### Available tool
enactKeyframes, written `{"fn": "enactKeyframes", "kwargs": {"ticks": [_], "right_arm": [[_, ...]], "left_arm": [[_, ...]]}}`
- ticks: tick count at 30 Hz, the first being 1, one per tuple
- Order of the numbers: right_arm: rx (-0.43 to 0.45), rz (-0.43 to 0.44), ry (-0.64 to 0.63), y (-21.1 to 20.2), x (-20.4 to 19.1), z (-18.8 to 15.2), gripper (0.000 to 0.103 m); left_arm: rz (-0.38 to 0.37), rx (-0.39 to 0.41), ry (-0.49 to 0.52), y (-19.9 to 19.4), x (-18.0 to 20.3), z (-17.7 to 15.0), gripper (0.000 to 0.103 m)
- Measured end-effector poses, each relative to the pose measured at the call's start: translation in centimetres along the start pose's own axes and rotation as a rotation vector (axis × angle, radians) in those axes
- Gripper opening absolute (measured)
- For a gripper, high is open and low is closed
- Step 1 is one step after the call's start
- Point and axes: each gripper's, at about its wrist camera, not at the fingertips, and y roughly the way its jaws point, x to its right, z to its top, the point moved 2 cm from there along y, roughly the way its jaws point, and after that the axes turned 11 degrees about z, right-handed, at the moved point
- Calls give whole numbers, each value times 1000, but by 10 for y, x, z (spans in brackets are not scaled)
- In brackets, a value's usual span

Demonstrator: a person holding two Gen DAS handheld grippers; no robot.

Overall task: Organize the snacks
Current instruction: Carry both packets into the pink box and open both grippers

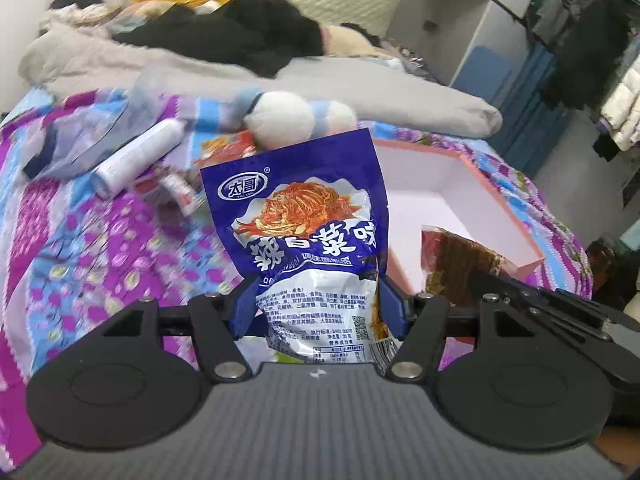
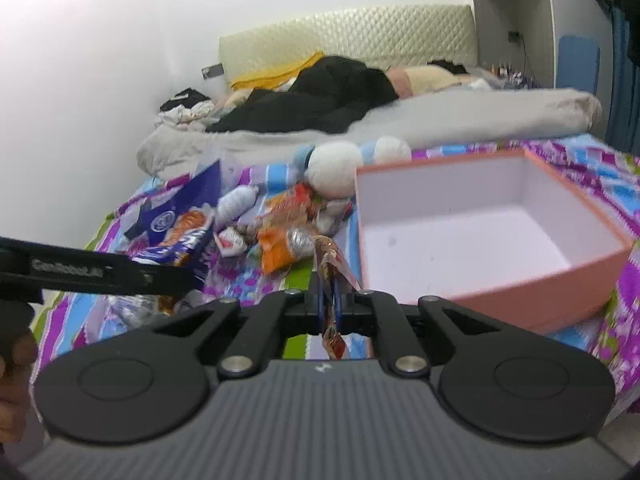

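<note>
Purple-and-blue patterned bedspread [image 1: 80,240] covers the bed in the left wrist view; the pink box [image 1: 480,168], white inside, sits on it. Just left of the box the left gripper [image 1: 316,300] pinches a blue packet [image 1: 312,232] upright, with a white tube [image 1: 136,158] and plush toy [image 1: 286,122] farther left. Behind the box lie a grey blanket [image 1: 360,84] and dark clothes, with a cream headboard beyond. In the right wrist view the right gripper [image 2: 329,300], pressed together, nips a thin red wrapper [image 2: 330,264] just left of the box [image 2: 520,280]; loose snacks [image 2: 280,240] are heaped farther left against the white wall.
</note>
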Motion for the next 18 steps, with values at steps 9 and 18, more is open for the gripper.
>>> {"fn": "enactKeyframes", "kwargs": {"ticks": [9,18], "right_arm": [[49,-67,-8,2,46,47,9],[16,-158,34,35,123,66,9]], "left_arm": [[-68,22,72,34,70,53,68],[-122,-58,148,110,142,86,68]]}}
